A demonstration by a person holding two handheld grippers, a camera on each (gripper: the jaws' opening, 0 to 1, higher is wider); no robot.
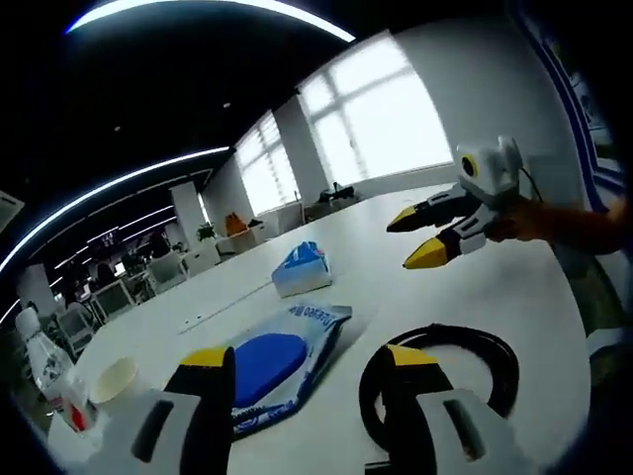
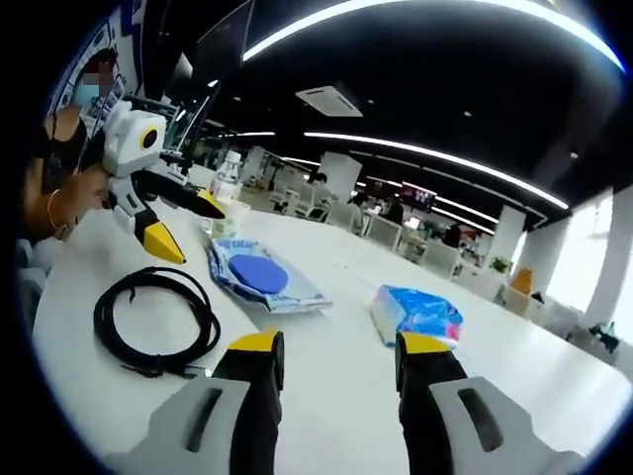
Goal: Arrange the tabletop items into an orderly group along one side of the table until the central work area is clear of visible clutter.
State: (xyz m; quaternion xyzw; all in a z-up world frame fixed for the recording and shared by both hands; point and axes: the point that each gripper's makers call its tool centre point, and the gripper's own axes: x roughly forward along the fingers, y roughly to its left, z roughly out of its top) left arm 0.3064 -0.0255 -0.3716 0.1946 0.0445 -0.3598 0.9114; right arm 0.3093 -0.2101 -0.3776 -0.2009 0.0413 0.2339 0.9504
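Facing views; shared table (image 1: 554, 297)

The counter (image 2: 326, 396) is plain white. The coiled cable (image 2: 153, 322) is black. The flat wipes pack (image 2: 262, 277) is pale blue with a deep blue oval lid. The tissue pack (image 2: 420, 315) is bright blue and white. The paper cup (image 1: 116, 379) is cream. Each tool, left (image 1: 312, 371) and right (image 2: 336, 356), has black jaws tipped yellow on grey bodies.

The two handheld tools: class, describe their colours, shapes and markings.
Each tool, left and right, has black tapered jaws with yellow tips on a pale grey body. The wrist behind the left one wears a thin bracelet.
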